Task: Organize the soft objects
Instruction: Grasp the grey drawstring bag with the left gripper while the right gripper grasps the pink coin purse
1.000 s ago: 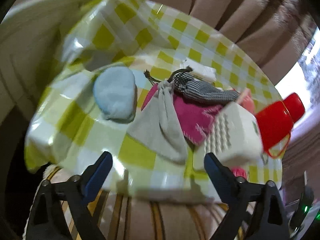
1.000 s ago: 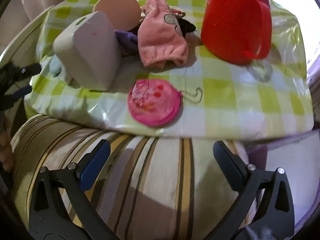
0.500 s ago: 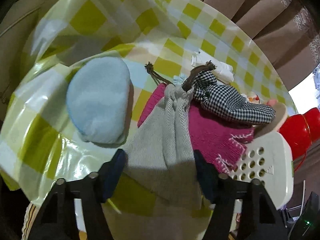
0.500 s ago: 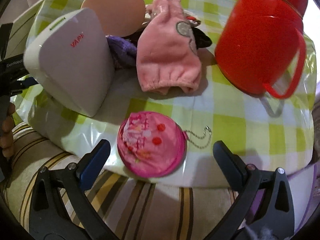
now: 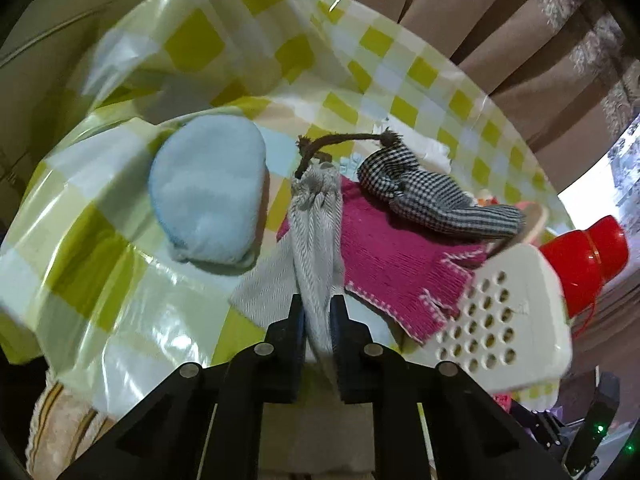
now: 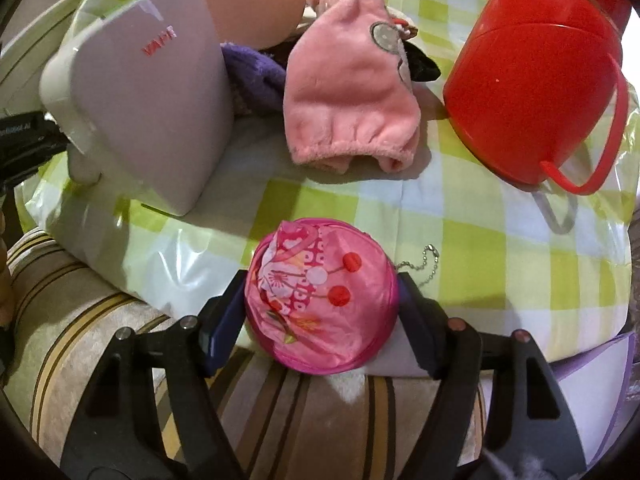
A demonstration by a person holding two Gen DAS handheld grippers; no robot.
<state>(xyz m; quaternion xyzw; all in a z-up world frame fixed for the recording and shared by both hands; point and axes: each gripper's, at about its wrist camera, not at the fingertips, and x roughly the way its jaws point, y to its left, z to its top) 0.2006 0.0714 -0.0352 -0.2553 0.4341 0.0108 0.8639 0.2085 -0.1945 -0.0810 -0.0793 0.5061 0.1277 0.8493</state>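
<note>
Your left tongs (image 5: 318, 318) have just been closing and now pinch the grey drawstring pouch (image 5: 316, 236) right at its near end, fabric bunched between the pads. The pouch stretches away from you over the checked surface (image 5: 120, 288), its brown cord (image 5: 340, 140) looping off the far neck. Just left of it lies a pale blue soft pad (image 5: 210, 192), apart from the pouch. On the right the pouch overlaps a magenta knitted cloth (image 5: 392, 256), and a black-and-white checked fabric piece (image 5: 432, 196) rests across that cloth's far edge. A white perforated box (image 5: 508, 320) stands to the right, a red jug (image 5: 584, 260) beyond it.

Your right tongs (image 6: 320, 308) have just been closing too, and the round pink pouch (image 6: 320, 296) sits between them at the near edge of the surface, both pads touching its sides. Its bead chain (image 6: 420, 262) trails to the right. Further off, a pink fleece hat (image 6: 352, 96) lies in the middle, the white box to its left with a purple cloth (image 6: 252, 76) tucked behind, and the red jug to the right.
</note>
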